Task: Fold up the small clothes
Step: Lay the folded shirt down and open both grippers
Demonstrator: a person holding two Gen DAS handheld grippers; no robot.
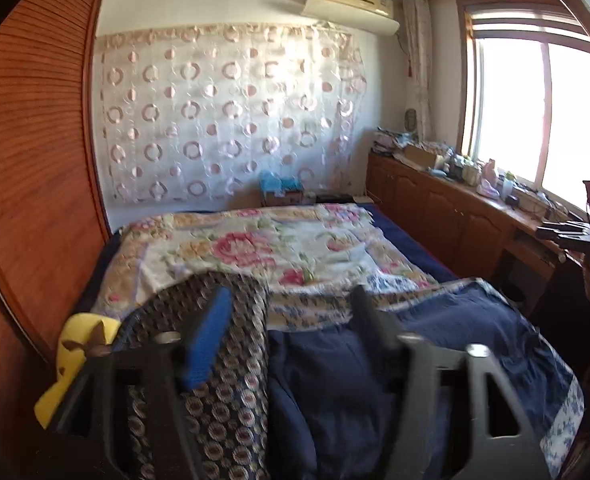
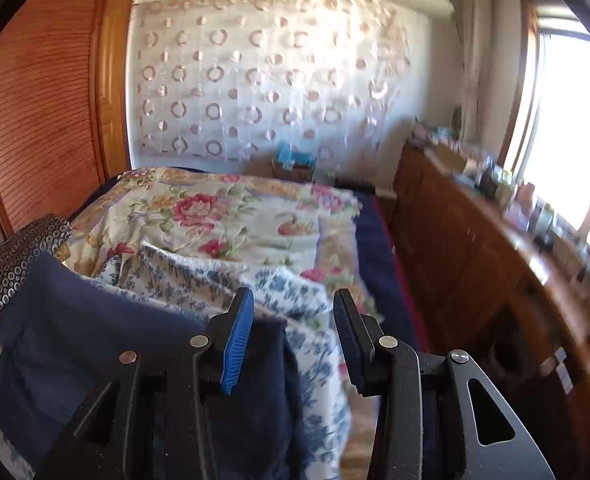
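Navy garment (image 1: 335, 380) on bed; both fingers spread; patterned cloth (image 1: 231, 360) perhaps clearer left.

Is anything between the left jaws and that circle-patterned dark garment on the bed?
Nothing visible does. The left gripper is open, and the circle-patterned garment lies directly beneath its blue-padded jaw, beside the navy cloth. Whether that jaw touches the garment is unclear.

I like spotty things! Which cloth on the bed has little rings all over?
The dark cloth at the bed's near left; the quilt has flowers, the navy one is plain.
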